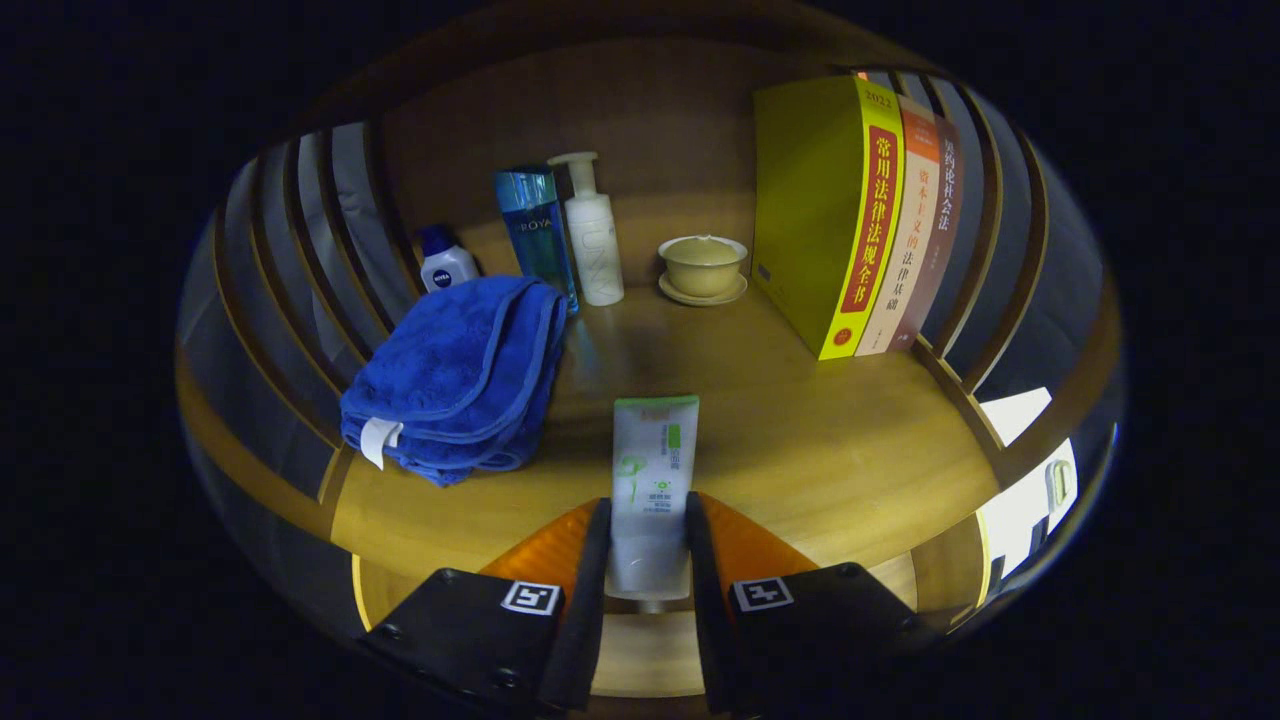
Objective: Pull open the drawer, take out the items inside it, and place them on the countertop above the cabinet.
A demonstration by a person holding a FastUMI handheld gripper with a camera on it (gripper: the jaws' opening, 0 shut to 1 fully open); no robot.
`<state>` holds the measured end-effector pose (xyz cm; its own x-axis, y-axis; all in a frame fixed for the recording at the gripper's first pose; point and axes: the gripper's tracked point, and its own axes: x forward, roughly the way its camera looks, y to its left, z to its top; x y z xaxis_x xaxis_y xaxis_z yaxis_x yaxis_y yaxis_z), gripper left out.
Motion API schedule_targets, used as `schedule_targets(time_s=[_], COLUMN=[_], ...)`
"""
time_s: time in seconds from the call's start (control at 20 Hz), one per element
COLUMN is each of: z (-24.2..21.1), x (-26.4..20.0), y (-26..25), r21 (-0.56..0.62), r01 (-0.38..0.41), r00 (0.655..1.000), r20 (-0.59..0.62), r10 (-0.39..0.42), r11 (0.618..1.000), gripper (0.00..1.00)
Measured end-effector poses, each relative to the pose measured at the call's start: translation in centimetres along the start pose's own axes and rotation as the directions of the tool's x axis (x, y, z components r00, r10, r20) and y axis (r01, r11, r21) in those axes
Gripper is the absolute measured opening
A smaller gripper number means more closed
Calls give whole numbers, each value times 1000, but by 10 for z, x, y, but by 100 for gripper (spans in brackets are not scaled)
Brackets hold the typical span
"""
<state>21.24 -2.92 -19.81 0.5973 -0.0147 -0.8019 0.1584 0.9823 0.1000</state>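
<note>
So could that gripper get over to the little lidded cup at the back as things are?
Probably not yet: the gripper is shut on the white tube, so its fingers are full. Beyond the tube, though, bare countertop runs straight to the lidded cup, between the blue towel and the books.

Between the black fingers (598, 560), backed in orange, sits a white tube (652, 480) with a green top band and green markings. The counter (800, 430) is honey-brown wood. Ahead to the left lies a deep blue towel (455, 375) with a white tag. Beyond it are a white bottle with a dark blue cap (445, 262), a clear blue bottle (535, 235), a white pump bottle (592, 240), a beige lidded bowl (702, 265) and a yellow book (825, 210) with a red spine panel.
</note>
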Motion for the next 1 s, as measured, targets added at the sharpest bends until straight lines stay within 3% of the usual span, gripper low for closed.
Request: schedule_targets(time_s=[0.2,0.55,0.65,0.8,1.0], z=[-5,-4,5,18,29], x=[3,-18,-38,-86,-162], y=[-2,-9,-3,12,26], r21=[0,8,3,-58,-91], r01=[10,28,13,-29,-101], r00=[1000,999,994,968,901], r20=[2,39,111,246,413], r10=[-10,-28,-13,42,130], r11=[1000,1000,1000,998,991], gripper=[53,86,99,99,99])
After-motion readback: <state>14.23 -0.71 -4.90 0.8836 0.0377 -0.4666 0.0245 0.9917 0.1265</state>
